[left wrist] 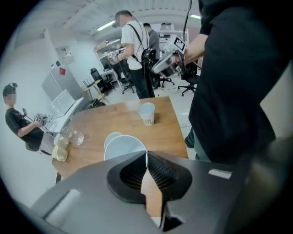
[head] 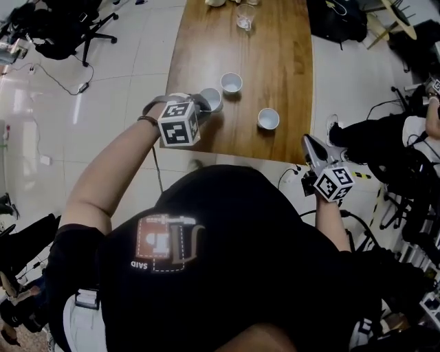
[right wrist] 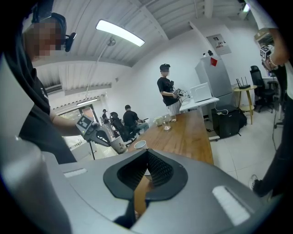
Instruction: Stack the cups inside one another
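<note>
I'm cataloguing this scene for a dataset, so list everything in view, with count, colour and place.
table: one, brown wood, ahead
standing cups: two, white, apart on the table
held cup: one, white, over the table's left edge
glass: one, clear, table's far end
office chairs: several, black, floor around the table
bystanders: at least three, dark or white tops, around the room
left gripper: one, grey, shut on the held cup's rim
right gripper: one, grey, shut, empty, off the table's near right corner

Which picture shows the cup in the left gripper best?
Left gripper view: the cup looms large, rim pinched in the jaws. Head view: partly hidden behind the left gripper. Right gripper view: small, side-on.
</note>
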The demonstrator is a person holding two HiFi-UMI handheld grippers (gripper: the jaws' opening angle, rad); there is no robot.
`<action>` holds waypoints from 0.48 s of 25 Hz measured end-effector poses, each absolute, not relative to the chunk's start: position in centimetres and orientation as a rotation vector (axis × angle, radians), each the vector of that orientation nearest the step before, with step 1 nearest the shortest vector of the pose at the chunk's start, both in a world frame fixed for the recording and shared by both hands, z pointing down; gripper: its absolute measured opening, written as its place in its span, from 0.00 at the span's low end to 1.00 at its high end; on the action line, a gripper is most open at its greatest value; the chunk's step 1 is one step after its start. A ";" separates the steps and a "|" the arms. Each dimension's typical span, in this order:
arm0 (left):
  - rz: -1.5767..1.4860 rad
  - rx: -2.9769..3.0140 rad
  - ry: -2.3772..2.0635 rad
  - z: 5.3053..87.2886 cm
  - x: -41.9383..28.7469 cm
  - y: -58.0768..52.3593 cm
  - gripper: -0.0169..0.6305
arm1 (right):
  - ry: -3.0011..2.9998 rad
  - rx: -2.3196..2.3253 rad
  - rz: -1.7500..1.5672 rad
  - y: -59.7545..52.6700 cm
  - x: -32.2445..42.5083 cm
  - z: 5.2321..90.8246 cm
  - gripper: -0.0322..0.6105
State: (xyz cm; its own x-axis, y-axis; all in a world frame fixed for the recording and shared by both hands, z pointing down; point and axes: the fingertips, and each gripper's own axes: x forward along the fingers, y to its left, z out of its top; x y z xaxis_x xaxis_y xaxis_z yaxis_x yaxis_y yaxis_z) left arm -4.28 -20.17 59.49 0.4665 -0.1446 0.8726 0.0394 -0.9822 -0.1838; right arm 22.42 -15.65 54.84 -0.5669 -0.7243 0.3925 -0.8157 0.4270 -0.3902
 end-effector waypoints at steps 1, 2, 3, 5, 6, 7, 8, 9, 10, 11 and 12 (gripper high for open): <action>-1.502 -2.548 0.073 58.4 -2.8 -20.1 0.05 | -2.514 1.376 0.828 -15.6 22.8 54.8 0.07; -1.473 -2.557 0.052 57.4 -1.2 -19.9 0.05 | -2.517 1.384 0.828 -15.4 23.2 54.7 0.07; -1.448 -2.560 0.027 56.5 0.3 -19.7 0.05 | -2.519 1.397 0.829 -15.2 23.6 54.6 0.07; -1.413 -2.557 -0.036 55.4 3.3 -19.2 0.05 | -2.519 1.429 0.836 -14.8 24.6 54.7 0.07; -1.401 -2.554 -0.070 55.2 4.8 -18.9 0.05 | -2.516 1.443 0.842 -14.5 25.1 54.8 0.07; -1.392 -2.549 -0.102 55.1 6.2 -18.6 0.05 | -2.511 1.453 0.846 -14.1 25.7 54.8 0.07; -1.384 -2.540 -0.131 55.1 7.4 -18.4 0.05 | -2.506 1.464 0.851 -13.8 26.3 54.9 0.07; -1.379 -2.529 -0.155 55.2 8.4 -18.1 0.05 | -2.501 1.476 0.855 -13.4 26.9 54.9 0.07; -1.376 -2.519 -0.172 55.3 9.3 -18.0 0.05 | -2.495 1.490 0.858 -13.0 27.5 54.9 0.07; -1.374 -2.512 -0.180 55.4 9.9 -18.0 0.05 | -2.489 1.504 0.860 -12.6 28.1 55.0 0.07; -1.375 -2.510 -0.179 55.4 10.4 -18.0 0.05 | -2.483 1.516 0.863 -12.2 28.6 55.0 0.07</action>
State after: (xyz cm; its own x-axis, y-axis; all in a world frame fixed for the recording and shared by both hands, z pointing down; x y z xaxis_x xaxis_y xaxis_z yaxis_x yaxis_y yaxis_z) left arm 10.38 -18.05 55.40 0.5411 -0.0224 0.8406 0.2375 -0.9549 -0.1783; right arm 28.59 -12.22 55.03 -0.4964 -0.7848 0.3711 -0.8457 0.3407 -0.4108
